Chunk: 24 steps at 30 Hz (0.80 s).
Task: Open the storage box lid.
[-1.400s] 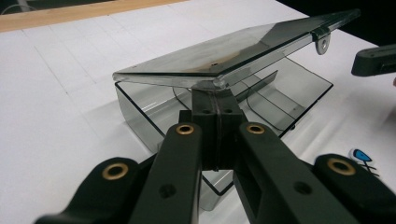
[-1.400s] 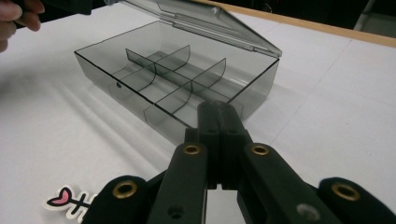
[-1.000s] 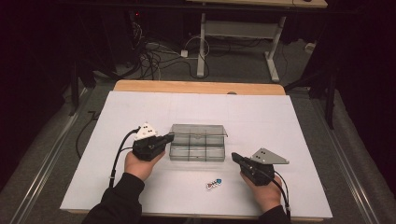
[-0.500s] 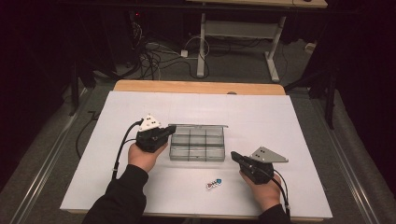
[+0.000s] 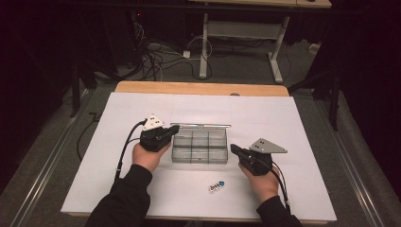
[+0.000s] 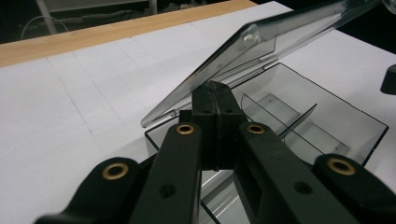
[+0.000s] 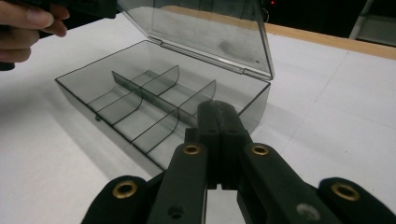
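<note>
Sitting near the middle of the white desk (image 5: 302,123), a clear smoky plastic compartment box (image 5: 199,146) has its base flat on the surface and its hinged lid (image 7: 196,32) raised along the far edge. Thin dividers split the base into six compartments, three across and two deep, and those that can be seen hold nothing.

The left gripper (image 5: 174,129) is at the box's left end, its jaws pressed together with nothing between them. In the left gripper view the closed tip sits right under the lifted lid's edge, above the box's corner; whether it actually touches the lid cannot be told for certain. The hand (image 5: 150,156) behind it rests low over the desk, with a black cable trailing from the gripper toward the desk's left side.

The right gripper (image 5: 233,149) is just beside the box's right end, also closed on nothing. In the right gripper view its jaws point toward the near right corner of the box, close to the wall but not plainly touching it.

A small blue and white sticker-like item (image 5: 217,186) lies on the desk in front of the box, between the two forearms and apart from both grippers.
</note>
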Motion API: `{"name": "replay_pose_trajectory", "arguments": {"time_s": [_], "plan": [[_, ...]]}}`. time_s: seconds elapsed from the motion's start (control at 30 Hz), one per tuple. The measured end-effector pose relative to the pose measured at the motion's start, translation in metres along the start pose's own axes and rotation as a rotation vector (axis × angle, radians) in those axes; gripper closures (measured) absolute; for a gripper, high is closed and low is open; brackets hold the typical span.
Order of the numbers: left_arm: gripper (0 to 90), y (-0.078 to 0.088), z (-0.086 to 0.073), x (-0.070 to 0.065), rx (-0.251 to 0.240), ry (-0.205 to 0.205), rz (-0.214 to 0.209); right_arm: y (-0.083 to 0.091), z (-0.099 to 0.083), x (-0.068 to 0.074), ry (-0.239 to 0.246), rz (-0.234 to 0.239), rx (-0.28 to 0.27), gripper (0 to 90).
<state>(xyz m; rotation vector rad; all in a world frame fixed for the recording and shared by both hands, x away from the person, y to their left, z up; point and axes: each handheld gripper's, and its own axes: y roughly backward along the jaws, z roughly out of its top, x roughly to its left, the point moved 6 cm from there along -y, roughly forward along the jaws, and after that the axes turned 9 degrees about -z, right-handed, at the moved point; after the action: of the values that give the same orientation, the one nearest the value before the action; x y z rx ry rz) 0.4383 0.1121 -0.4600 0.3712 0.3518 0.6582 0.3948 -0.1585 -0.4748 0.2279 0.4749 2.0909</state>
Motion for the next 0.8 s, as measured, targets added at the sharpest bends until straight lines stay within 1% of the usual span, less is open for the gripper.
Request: {"name": "replay_pose_trajectory", "arguments": {"time_s": [0.17,0.37,0.43,0.57,0.8], "plan": [[88.4,-0.001,0.0,0.003,-0.001,-0.001,-0.001,-0.008,0.009,-0.003,0.008,-0.008,0.007,90.0],[88.4,-0.003,0.0,0.008,0.001,0.002,0.002,-0.019,0.019,-0.002,0.022,-0.009,0.015,90.0],[88.5,-0.004,0.001,0.009,0.0,-0.001,0.0,-0.022,0.023,-0.002,0.026,-0.011,0.013,90.0],[88.4,-0.006,0.0,0.012,0.005,0.006,-0.001,-0.027,0.03,-0.001,0.022,-0.017,0.005,90.0],[88.4,-0.007,-0.001,0.013,0.004,0.009,0.002,-0.032,0.044,-0.002,0.031,-0.031,-0.002,90.0]]}}
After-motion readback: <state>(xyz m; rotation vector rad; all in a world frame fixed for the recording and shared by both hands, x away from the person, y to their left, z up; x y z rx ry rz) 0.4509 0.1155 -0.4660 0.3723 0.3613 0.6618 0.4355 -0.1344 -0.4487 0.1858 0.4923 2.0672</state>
